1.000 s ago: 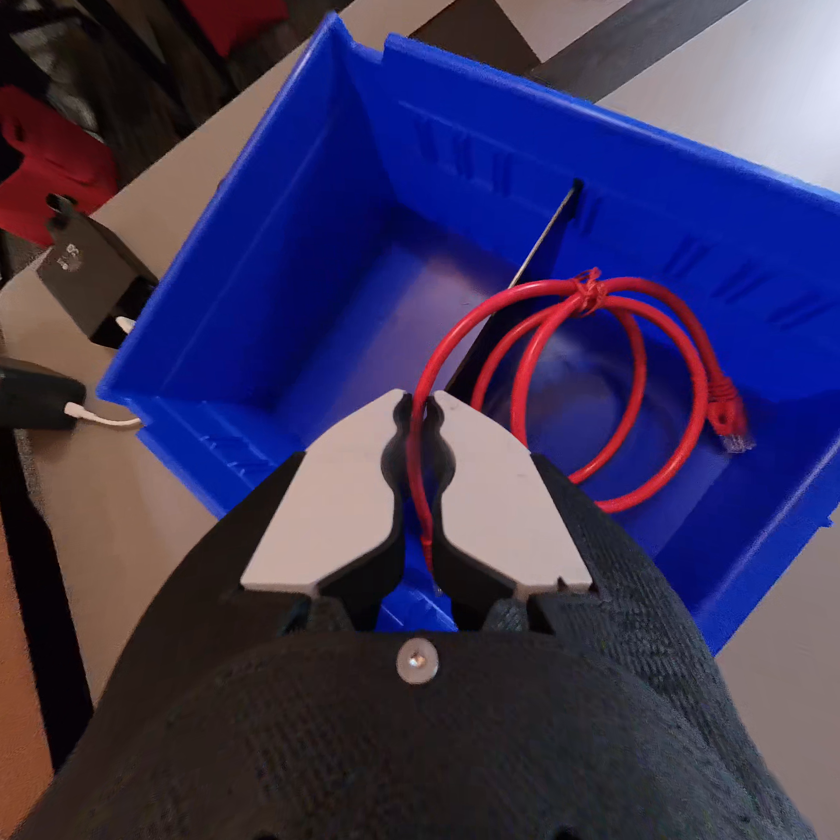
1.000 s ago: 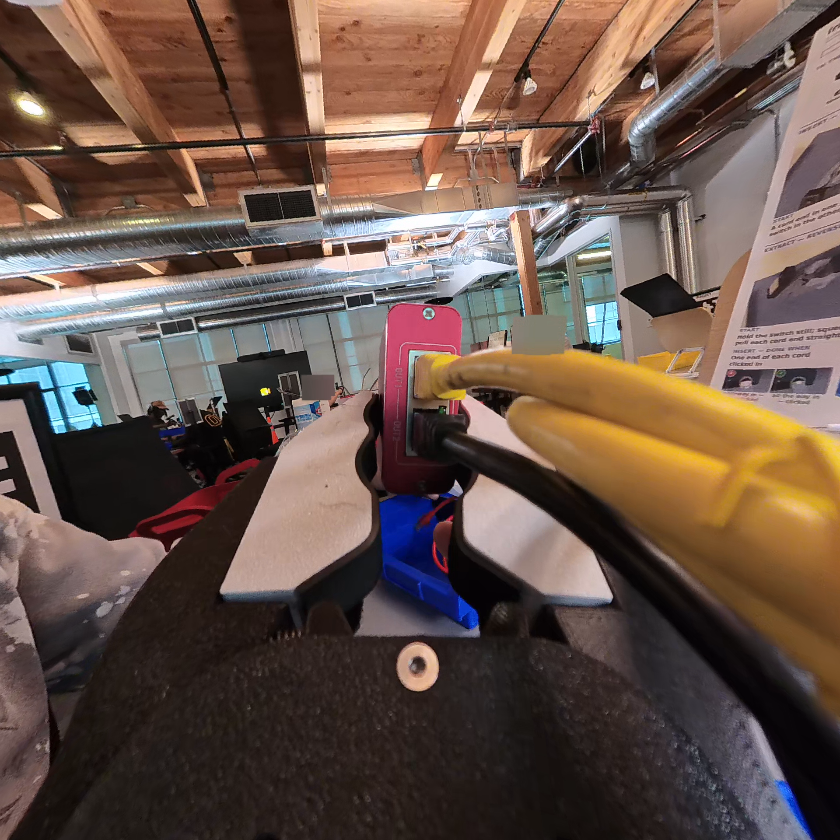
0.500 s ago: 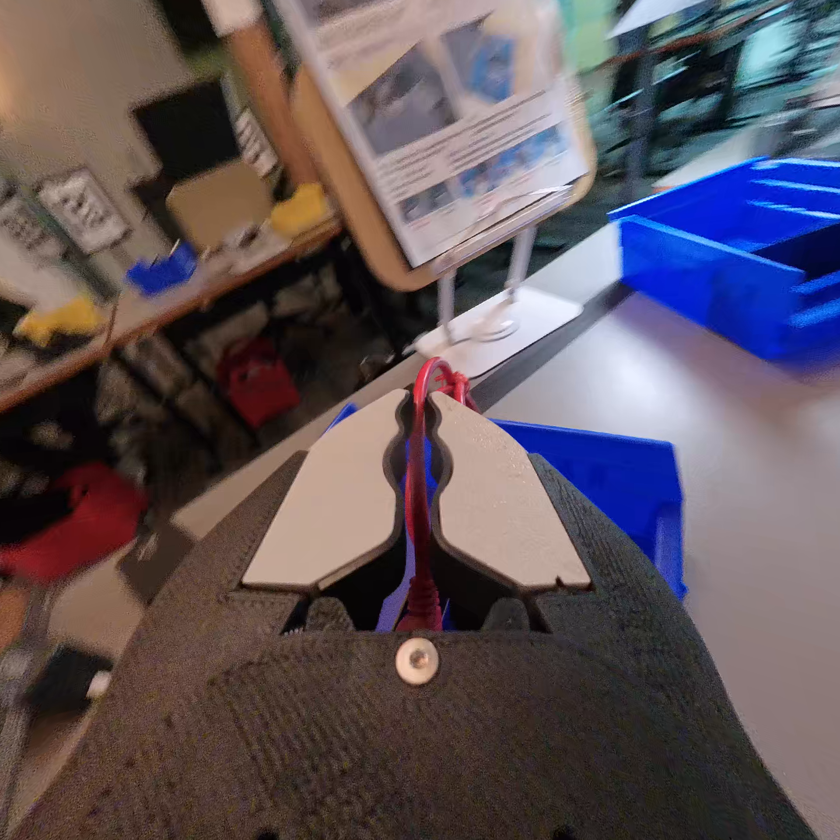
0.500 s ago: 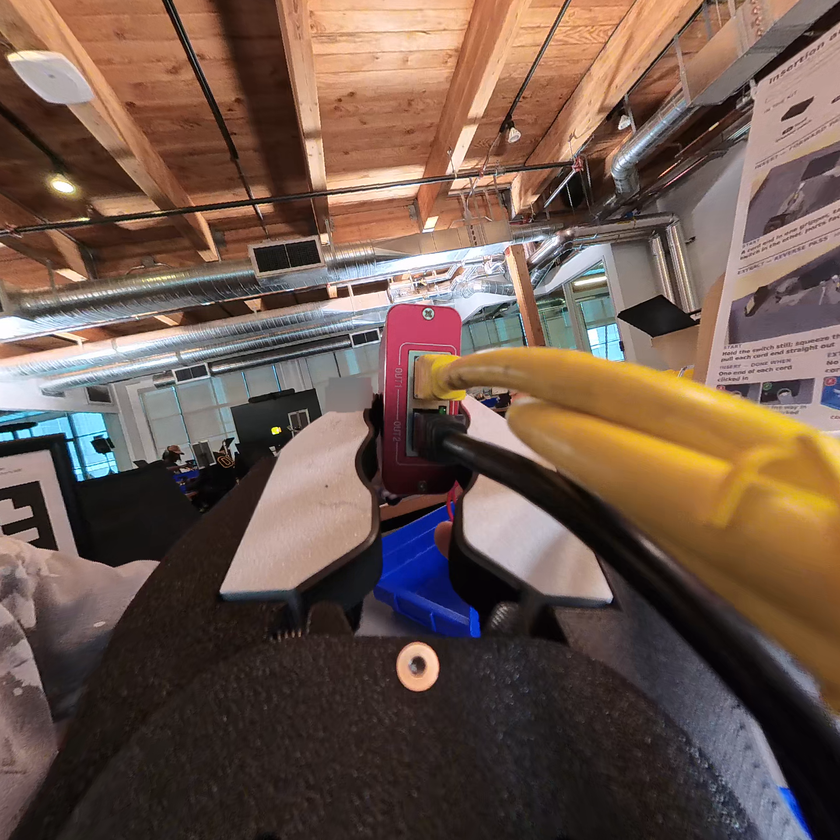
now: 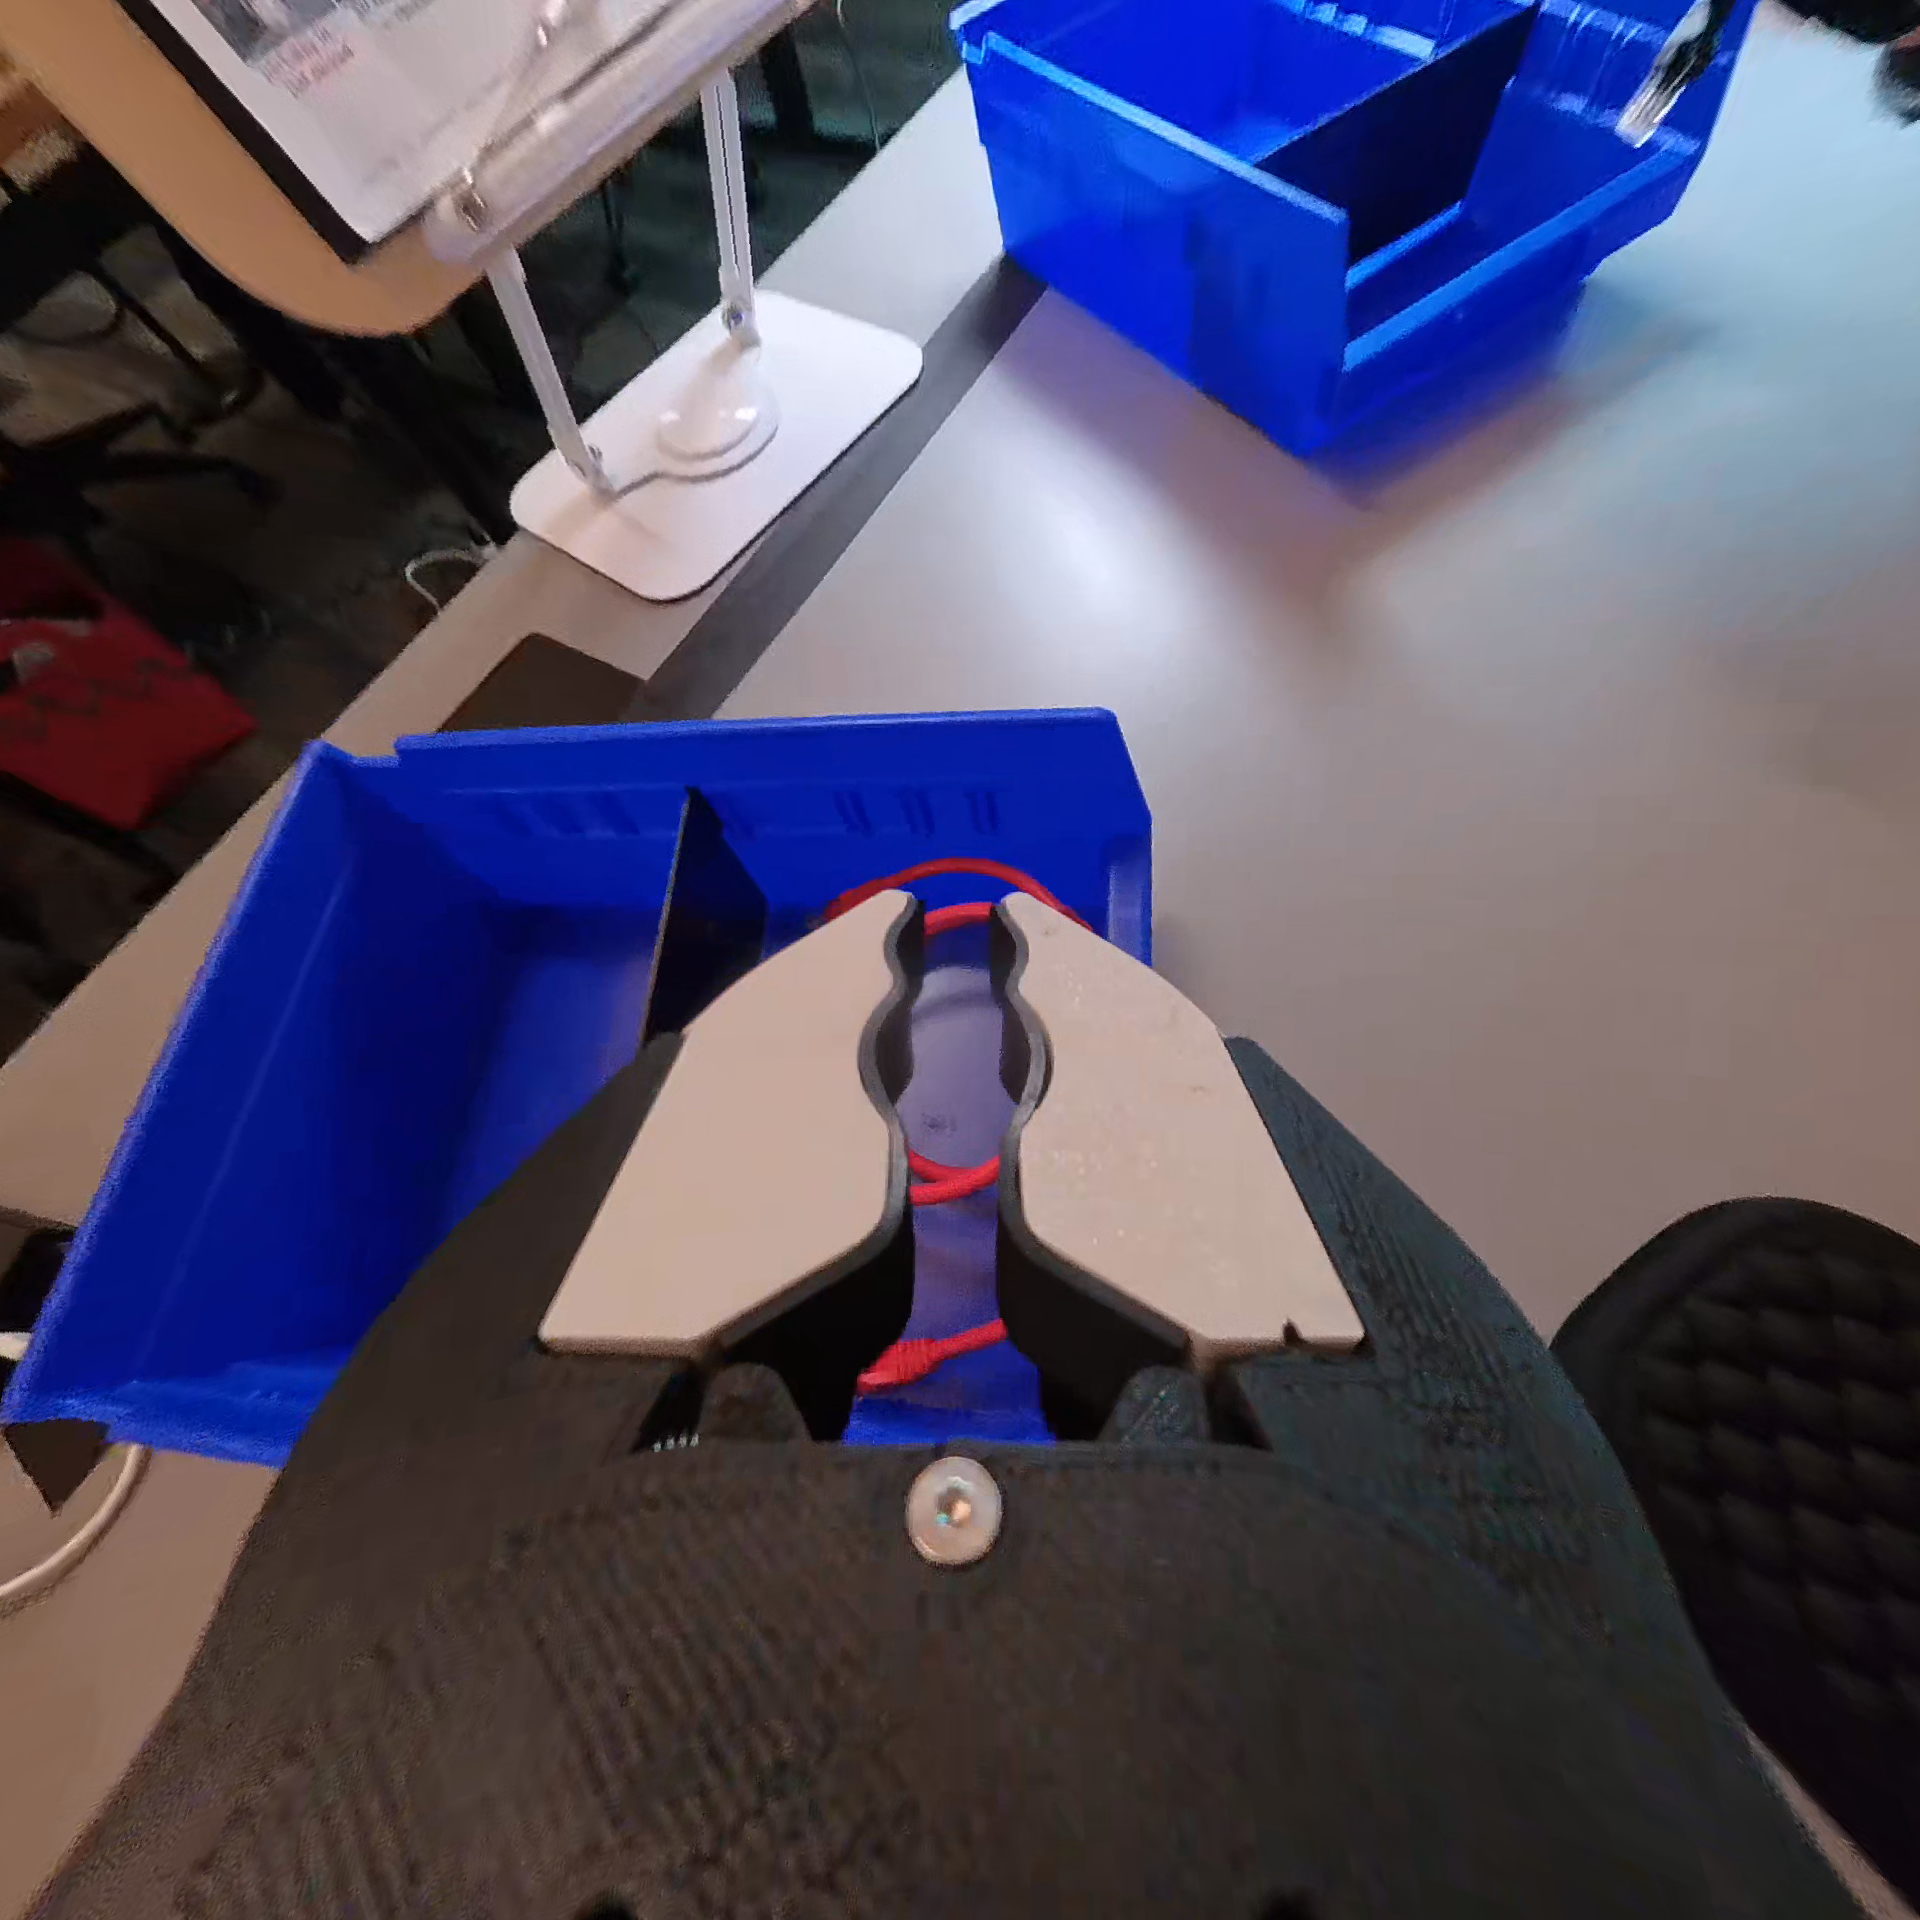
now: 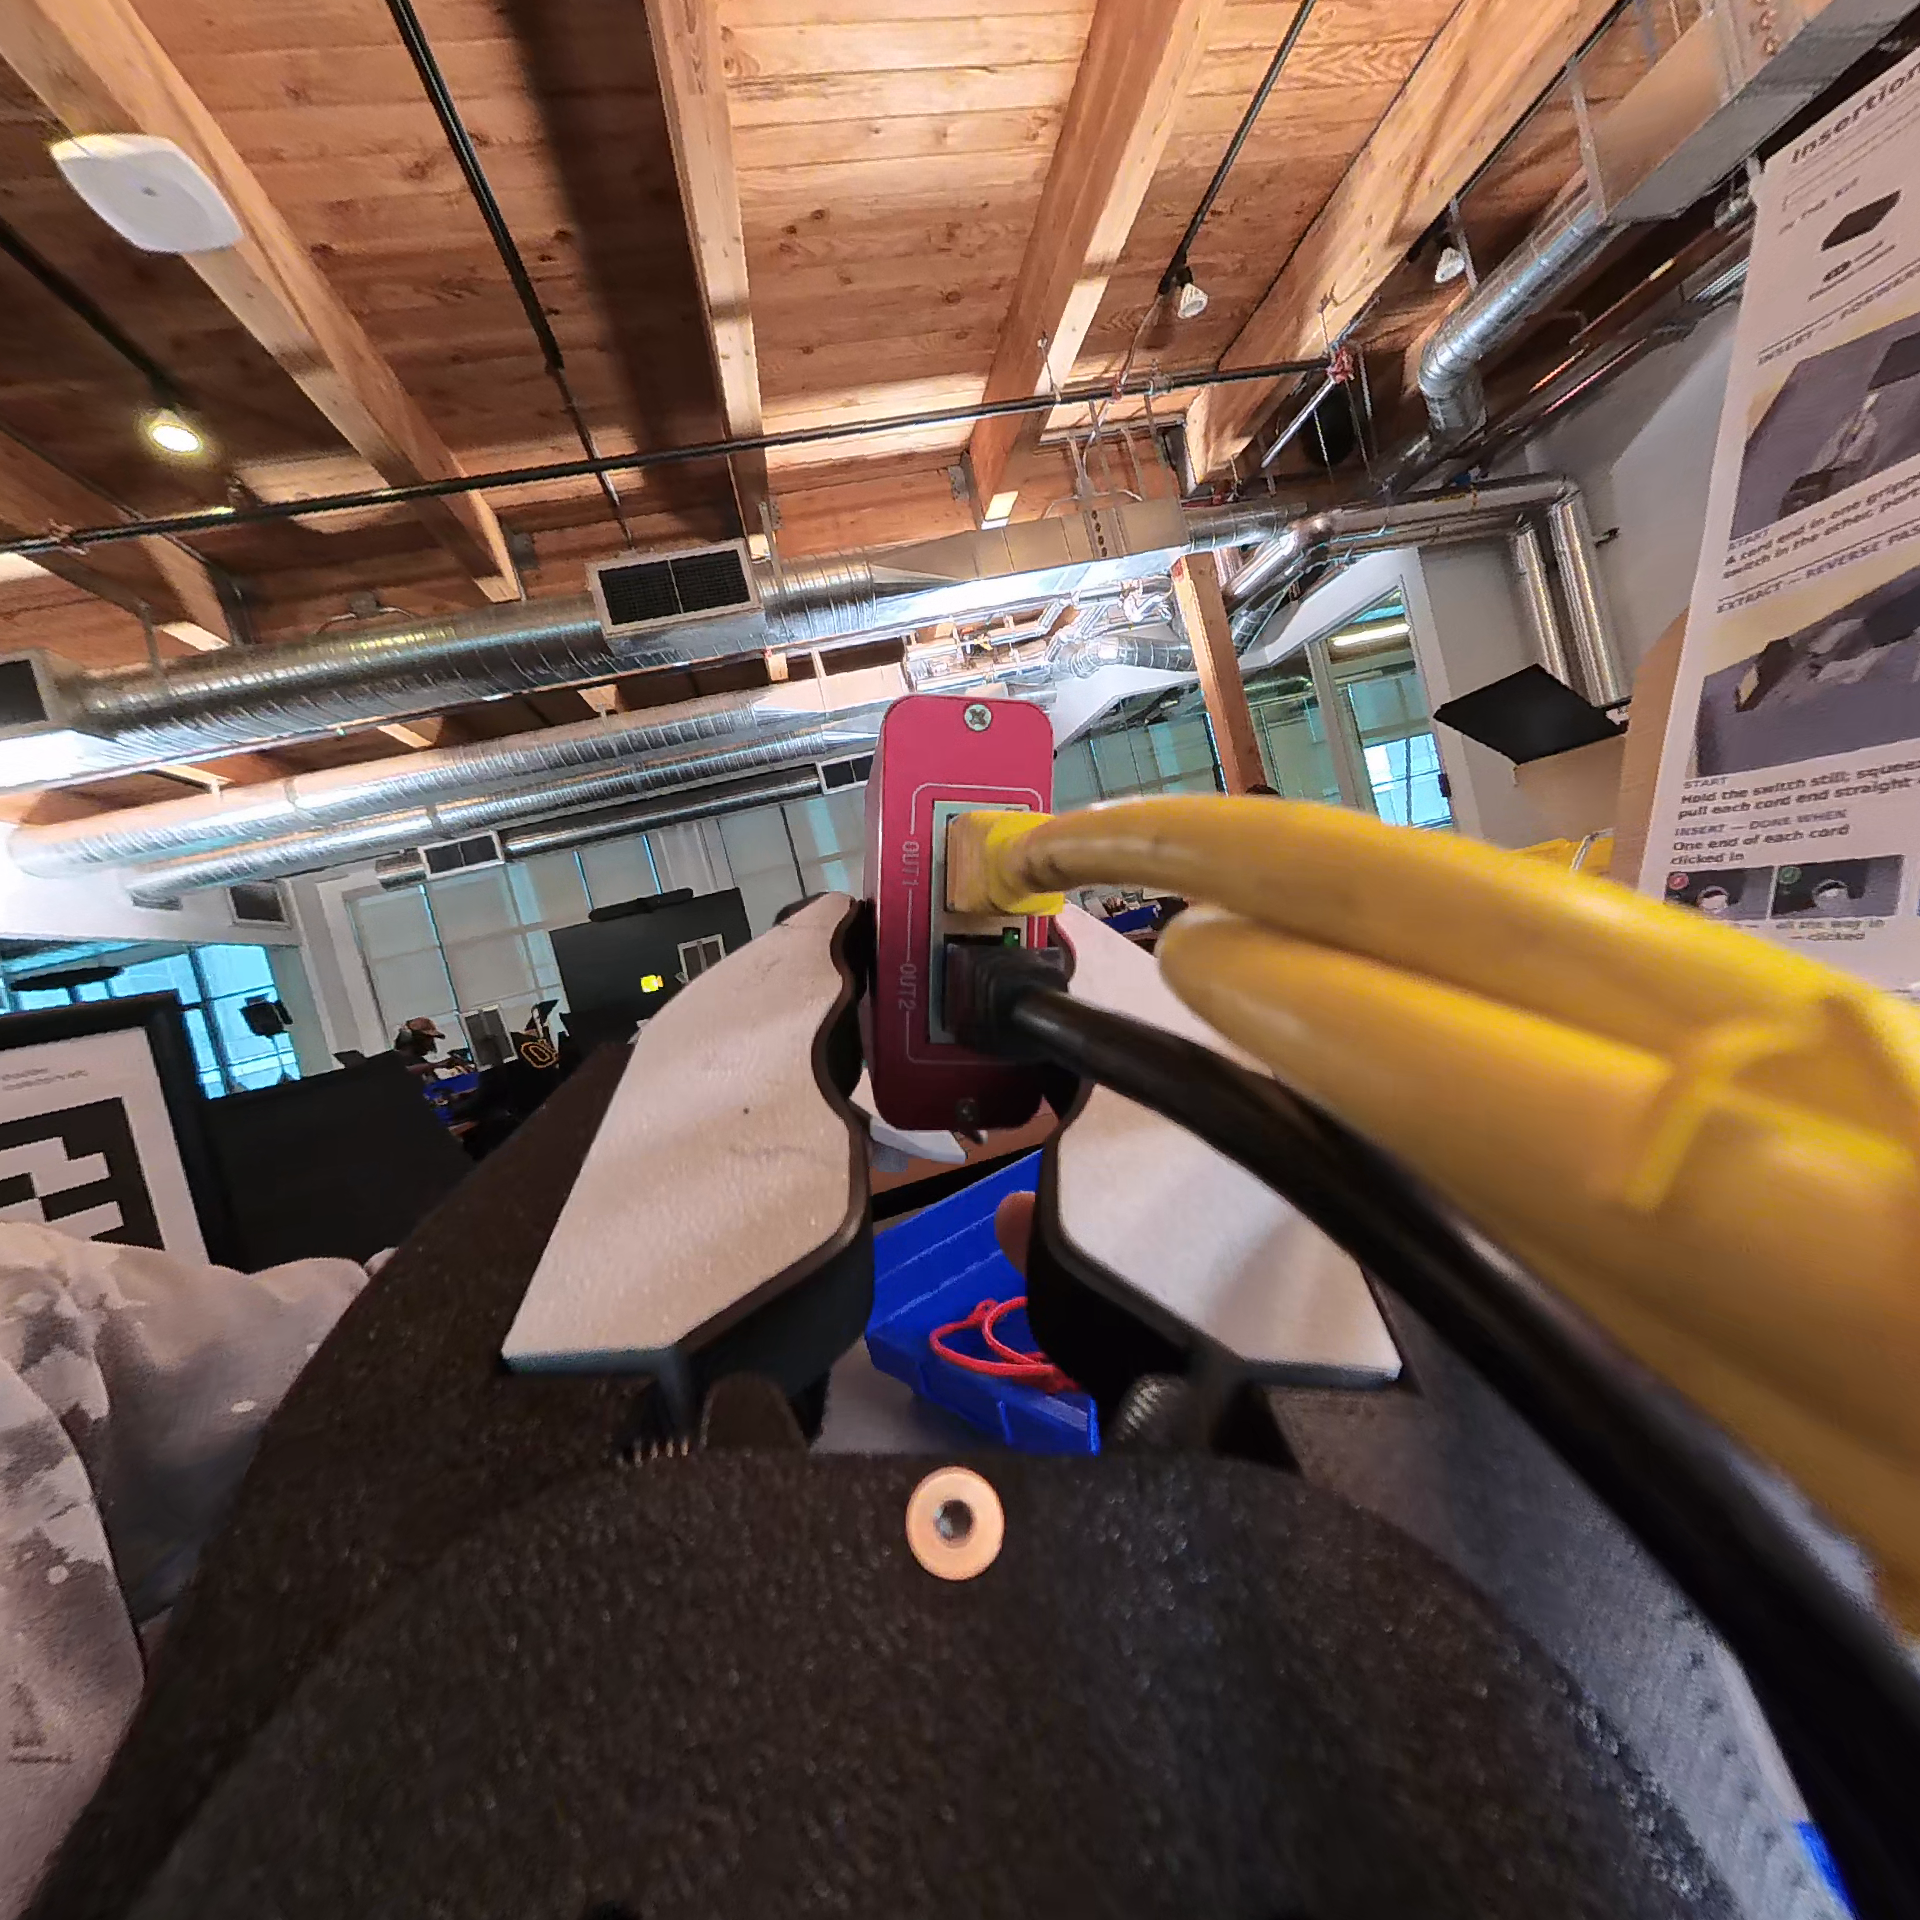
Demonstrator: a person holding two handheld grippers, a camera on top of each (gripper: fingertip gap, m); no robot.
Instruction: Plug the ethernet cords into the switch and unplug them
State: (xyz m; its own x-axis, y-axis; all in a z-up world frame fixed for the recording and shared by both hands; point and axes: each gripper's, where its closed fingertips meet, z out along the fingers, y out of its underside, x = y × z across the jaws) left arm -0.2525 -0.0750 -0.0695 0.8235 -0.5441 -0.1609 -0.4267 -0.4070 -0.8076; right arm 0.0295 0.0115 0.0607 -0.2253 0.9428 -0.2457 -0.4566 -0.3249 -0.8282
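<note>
The left gripper (image 5: 954, 925) hangs over a blue bin (image 5: 312, 1039), its fingers a little apart with nothing between them. The red cord (image 5: 940, 1184) lies coiled on the bin floor, directly below and just ahead of the fingertips, in the compartment to the right of the black divider (image 5: 696, 925). One red plug (image 5: 904, 1363) shows back near the finger roots, its long axis running roughly across the gap.

The right gripper (image 6: 951, 935) is clamped on the red switch (image 6: 961, 914), which stands upright between the tips with its port face turned toward the camera. A yellow cord (image 6: 1351, 935) sits in the upper port and a black cord (image 6: 1195, 1070) in the lower — both trail off to the right of the fingers.

The left gripper is the nearer one to the red cord, so any pick-up falls to it — the fingers would probably need to turn to straddle the plug. The bin's right wall and the divider hem in the coil on two sides; above it the way is open. A second blue bin (image 5: 1195, 208) stands well apart, ahead and to the right on the grey table (image 5: 1455, 779).
</note>
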